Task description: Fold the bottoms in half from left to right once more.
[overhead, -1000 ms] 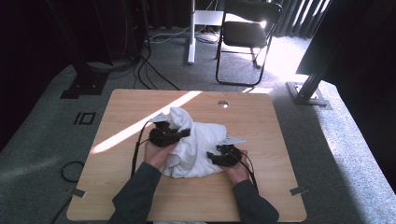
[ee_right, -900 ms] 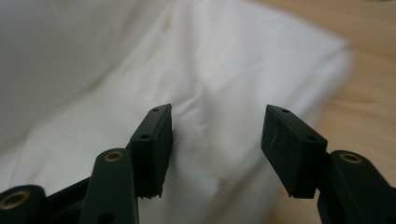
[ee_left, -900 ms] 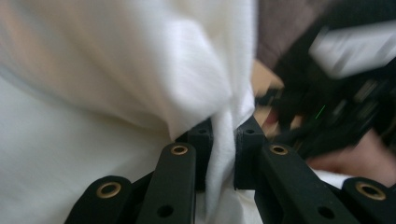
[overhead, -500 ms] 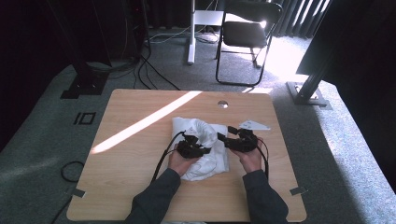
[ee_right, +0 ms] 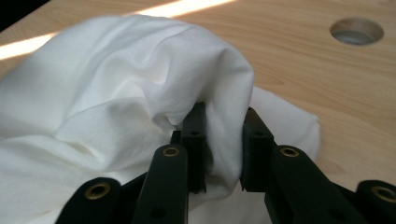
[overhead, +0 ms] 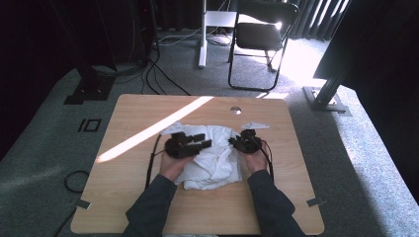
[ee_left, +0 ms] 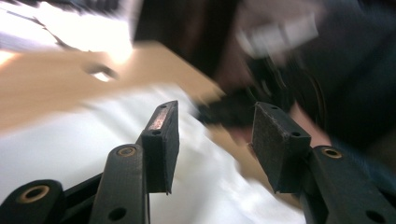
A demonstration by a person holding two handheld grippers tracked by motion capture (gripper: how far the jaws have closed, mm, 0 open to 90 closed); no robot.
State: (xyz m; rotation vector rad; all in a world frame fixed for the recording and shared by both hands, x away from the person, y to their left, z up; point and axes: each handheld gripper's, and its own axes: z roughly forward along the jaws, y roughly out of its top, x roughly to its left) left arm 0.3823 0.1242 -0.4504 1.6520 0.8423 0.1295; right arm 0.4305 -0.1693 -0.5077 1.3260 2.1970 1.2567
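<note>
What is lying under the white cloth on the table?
The white cloth lies crumpled on the wooden table. Bare wood surrounds it; whatever might lie beneath its folds is covered and cannot be seen.

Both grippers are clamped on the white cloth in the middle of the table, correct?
Not quite. The right gripper is clamped on a fold of the white cloth, as the right gripper view shows. The left gripper has just been opening; the left gripper view shows nothing between its jaws.

Left gripper (overhead: 205,143) jaws opened empty, right gripper (ee_right: 223,135) jaws closed on cloth (overhead: 217,160)
</note>
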